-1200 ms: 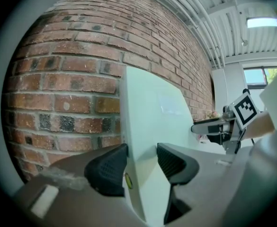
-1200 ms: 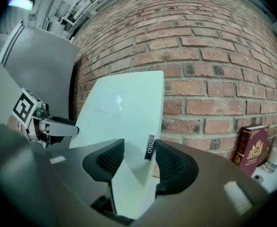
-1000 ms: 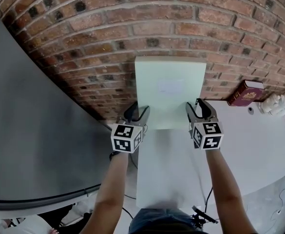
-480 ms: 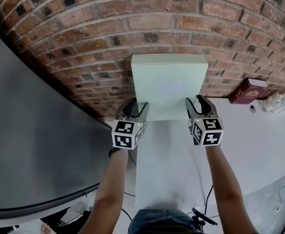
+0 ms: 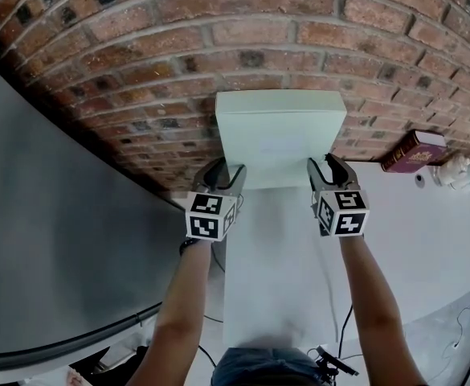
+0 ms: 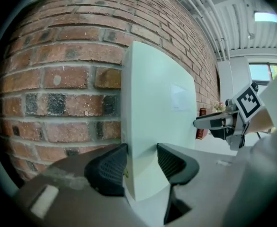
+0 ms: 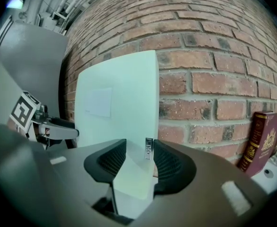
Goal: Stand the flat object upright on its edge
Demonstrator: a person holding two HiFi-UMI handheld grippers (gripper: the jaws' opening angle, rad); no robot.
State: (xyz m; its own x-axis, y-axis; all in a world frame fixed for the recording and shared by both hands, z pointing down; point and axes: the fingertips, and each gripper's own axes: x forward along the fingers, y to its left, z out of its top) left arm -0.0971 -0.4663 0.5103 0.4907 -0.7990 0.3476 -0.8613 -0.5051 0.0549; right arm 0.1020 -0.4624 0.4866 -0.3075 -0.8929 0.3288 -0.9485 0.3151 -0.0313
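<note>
Your left claw (image 5: 225,174) clamps the flat box (image 5: 281,135) at its 7 o'clock corner. Your right claw (image 5: 327,171) is closing on the 5 o'clock corner. The box stands on edge on the counter (image 5: 275,280), close before the brick wall (image 5: 218,22). It looks light, stiff and smooth, so grip low at both corners.

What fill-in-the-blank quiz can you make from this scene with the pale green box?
Behind the upright pale green box is a ____ wall.
The red book stands to the box's ____.
Below the box is a ____ table.
Missing words: brick; right; white.
</note>
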